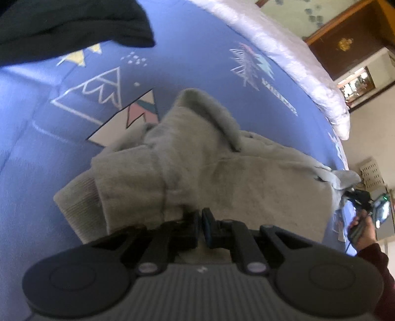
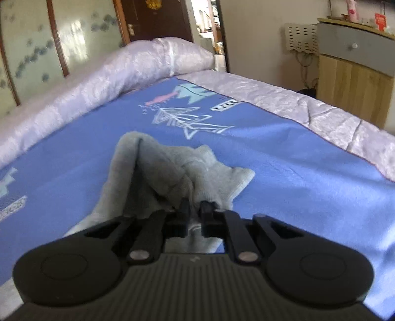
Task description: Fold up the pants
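Note:
The grey fleece pants lie bunched on the blue patterned bedsheet, with a ribbed cuff at the lower left. My left gripper is shut on the near edge of the pants. In the right wrist view the pants rise in loose folds just ahead of my right gripper, which is shut on a pinch of their fabric. The right gripper also shows in the left wrist view at the far right, held in a hand at the other end of the pants.
A dark garment lies on the sheet at the far left. A rolled pale quilt borders the bed's far side and right edge. A wooden cabinet and a brown door stand beyond the bed.

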The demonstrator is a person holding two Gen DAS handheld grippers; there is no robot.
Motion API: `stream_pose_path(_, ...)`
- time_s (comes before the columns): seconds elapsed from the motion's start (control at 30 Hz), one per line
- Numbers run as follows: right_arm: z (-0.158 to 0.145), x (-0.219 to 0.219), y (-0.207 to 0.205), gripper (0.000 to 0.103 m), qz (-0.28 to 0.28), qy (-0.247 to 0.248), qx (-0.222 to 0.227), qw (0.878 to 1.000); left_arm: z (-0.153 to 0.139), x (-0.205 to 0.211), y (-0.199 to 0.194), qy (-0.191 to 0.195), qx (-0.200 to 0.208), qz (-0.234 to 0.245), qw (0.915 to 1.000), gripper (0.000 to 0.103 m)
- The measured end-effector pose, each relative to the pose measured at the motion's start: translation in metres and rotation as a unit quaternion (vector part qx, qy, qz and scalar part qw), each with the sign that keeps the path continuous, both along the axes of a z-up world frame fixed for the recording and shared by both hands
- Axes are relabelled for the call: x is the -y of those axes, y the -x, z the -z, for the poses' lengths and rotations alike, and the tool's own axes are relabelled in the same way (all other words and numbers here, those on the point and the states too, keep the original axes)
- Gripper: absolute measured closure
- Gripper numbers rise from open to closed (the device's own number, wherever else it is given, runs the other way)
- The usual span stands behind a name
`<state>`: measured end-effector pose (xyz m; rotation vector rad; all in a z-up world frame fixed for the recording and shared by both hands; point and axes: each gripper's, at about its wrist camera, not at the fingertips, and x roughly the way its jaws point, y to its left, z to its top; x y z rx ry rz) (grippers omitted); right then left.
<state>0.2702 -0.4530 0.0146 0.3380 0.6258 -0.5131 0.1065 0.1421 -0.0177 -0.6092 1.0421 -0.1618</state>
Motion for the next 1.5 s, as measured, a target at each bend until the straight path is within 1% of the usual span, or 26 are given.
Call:
stream_pose_path(0.07,-0.022,0.003,0.012,0.093,0.007,0.028,0.028,0.999,-0.001,-0.001,0.002,0.000,0.005,0.000,1.0000,0.098)
stream_pose_path(0.17,-0.069,0.003,0.036,0.092,-0.003,0.099,0.054,0.994,-0.001,0.000,0.003,-0.001,0.007,0.003,1.0000,0.098)
stream_pose_path(0.27,-0.114,0.006,0.046,0.092,-0.015,0.173,0.045,0.984,0.001,-0.001,0.005,0.006,0.009,0.002,0.9999,0.098)
stream_pose_path(0.37,-0.141,0.011,0.030,0.092,-0.029,0.230,-0.013,0.973,0.002,-0.004,0.006,0.014,0.010,-0.001,0.9998,0.098)
stream_pose_path(0.43,-0.139,0.013,-0.002,0.092,-0.058,0.246,-0.078,0.965,0.003,-0.004,0.004,0.018,0.009,-0.002,0.9998,0.098)
stream_pose_path(0.5,-0.118,0.013,-0.043,0.090,-0.085,0.257,-0.162,0.949,0.003,-0.005,0.003,0.019,0.008,-0.002,0.9998,0.098)
stream_pose_path(0.53,-0.104,0.013,-0.062,0.084,-0.092,0.257,-0.200,0.941,0.003,-0.005,0.002,0.019,0.007,-0.003,0.9998,0.098)
stream_pose_path(0.57,-0.092,0.011,-0.074,0.081,-0.085,0.267,-0.218,0.935,0.002,-0.006,0.002,0.018,0.007,-0.005,0.9998,0.098)
stream_pose_path(0.6,-0.084,0.007,-0.082,0.078,-0.068,0.277,-0.215,0.934,0.000,-0.006,0.000,0.017,0.006,-0.006,0.9998,0.097)
stream_pose_path(0.63,-0.082,0.006,-0.084,0.070,-0.056,0.265,-0.197,0.942,-0.001,-0.007,-0.001,0.015,0.007,-0.007,0.9998,0.097)
stream_pose_path(0.67,-0.083,0.006,-0.082,0.069,-0.052,0.229,-0.168,0.958,-0.003,-0.008,-0.003,0.012,0.011,-0.007,0.9998,0.097)
stream_pose_path(0.7,-0.082,0.006,-0.076,0.069,-0.059,0.178,-0.132,0.973,-0.006,-0.009,-0.004,0.006,0.017,-0.008,0.9998,0.097)
stream_pose_path(0.73,-0.080,0.004,-0.068,0.070,-0.067,0.139,-0.109,0.982,-0.008,-0.010,-0.006,0.002,0.022,-0.011,0.9997,0.097)
stream_pose_path(0.8,-0.070,-0.003,-0.050,0.070,-0.096,0.078,-0.084,0.989,-0.010,-0.015,-0.009,0.002,0.025,-0.017,0.9995,0.097)
stream_pose_path(0.87,-0.058,-0.009,-0.027,0.071,-0.108,0.031,-0.066,0.991,-0.009,-0.019,-0.011,0.008,0.026,-0.023,0.9994,0.097)
stream_pose_path(0.97,-0.040,0.000,0.006,0.070,-0.092,-0.054,-0.044,0.993,-0.008,-0.020,-0.009,0.010,0.030,-0.025,0.9992,0.097)
stream_pose_path(1.07,-0.025,0.008,0.015,0.067,-0.084,-0.120,-0.029,0.989,-0.006,-0.020,-0.010,0.009,0.030,-0.021,0.9993,0.097)
stream_pose_path(1.13,-0.029,-0.008,-0.001,0.067,-0.080,-0.129,-0.045,0.987,-0.006,-0.021,-0.012,0.011,0.029,-0.022,0.9993,0.097)
stream_pose_path(1.2,-0.020,-0.013,-0.015,0.068,-0.082,-0.150,-0.050,0.984,-0.006,-0.023,-0.011,0.013,0.030,-0.022,0.9992,0.097)
stream_pose_path(1.23,-0.016,-0.014,-0.020,0.071,-0.082,-0.163,-0.052,0.982,-0.006,-0.023,-0.011,0.014,0.030,-0.021,0.9992,0.097)
stream_pose_path(1.3,-0.008,-0.019,-0.032,0.099,-0.085,-0.183,-0.071,0.977,-0.006,-0.024,-0.011,0.014,0.031,-0.021,0.9992,0.097)
stream_pose_path(1.33,-0.010,-0.020,-0.037,0.098,-0.084,-0.188,-0.066,0.976,-0.006,-0.025,-0.011,0.014,0.030,-0.021,0.9992,0.097)
stream_pose_path(1.37,-0.015,-0.021,-0.042,0.098,-0.088,-0.195,-0.040,0.976,-0.006,-0.025,-0.012,0.015,0.030,-0.022,0.9992,0.097)
stream_pose_path(1.43,-0.028,-0.021,-0.049,0.098,-0.082,-0.215,0.034,0.973,-0.006,-0.026,-0.013,0.017,0.032,-0.027,0.9990,0.097)
stream_pose_path(1.47,-0.029,-0.022,-0.056,0.095,-0.068,-0.216,0.046,0.973,-0.006,-0.027,-0.013,0.019,0.032,-0.031,0.9988,0.097)
stream_pose_path(1.5,-0.028,-0.024,-0.066,0.091,-0.045,-0.202,0.041,0.978,-0.006,-0.028,-0.014,0.024,0.031,-0.035,0.9986,0.097)
